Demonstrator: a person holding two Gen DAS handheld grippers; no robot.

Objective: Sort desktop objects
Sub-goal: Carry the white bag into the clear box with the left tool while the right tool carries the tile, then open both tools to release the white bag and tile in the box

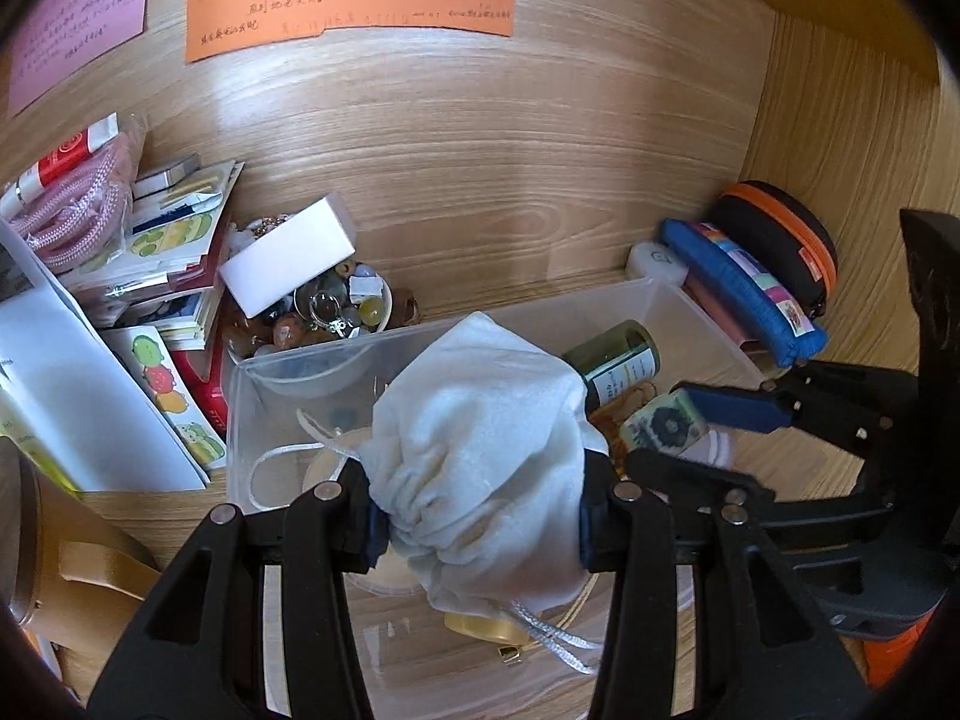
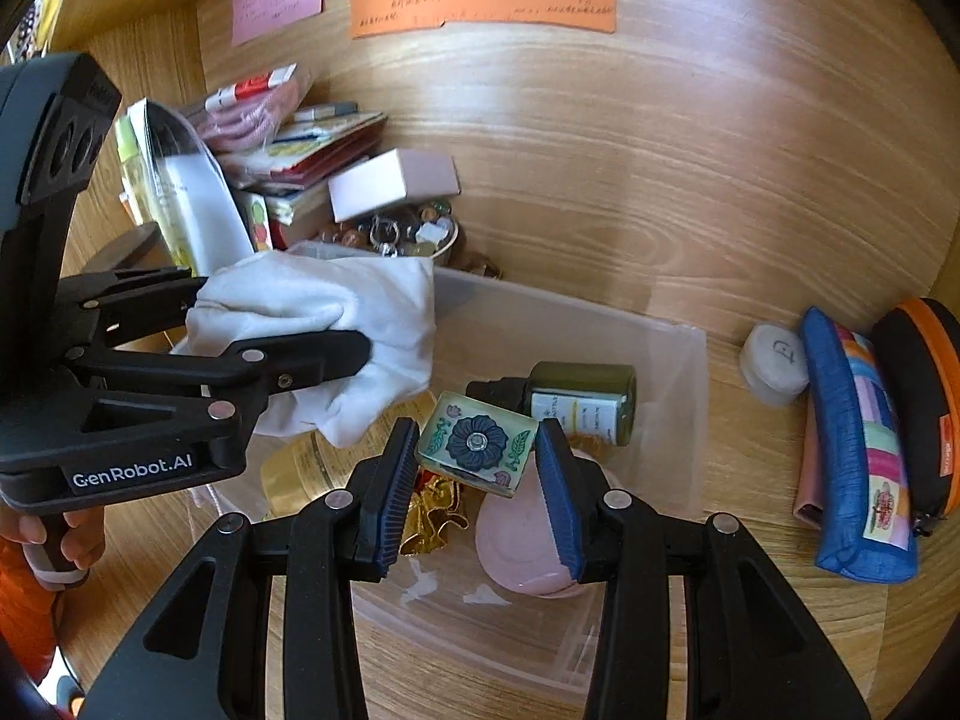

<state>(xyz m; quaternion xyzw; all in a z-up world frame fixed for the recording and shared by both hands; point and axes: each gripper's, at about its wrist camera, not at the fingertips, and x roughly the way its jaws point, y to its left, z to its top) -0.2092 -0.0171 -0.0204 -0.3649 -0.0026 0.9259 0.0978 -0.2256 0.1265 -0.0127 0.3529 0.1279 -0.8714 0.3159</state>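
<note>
left gripper (image 1: 477, 516) clamped, right gripper (image 2: 477, 468) clamped — side by side

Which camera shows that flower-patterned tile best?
The right wrist view: the flower tile faces the lens, clamped between the right tongs. The left wrist view catches the tile small and tilted, beside the white pouch.

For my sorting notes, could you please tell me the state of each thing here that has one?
Left tongs: shut on the white pouch.
White pouch: drawstring pulled shut, held over the bin.
Right tongs: shut on the floral tile.
Floral tile: held over the bin.
Clear bin: open, partly filled.
Green bottle: capped, lying in the bin.
</note>
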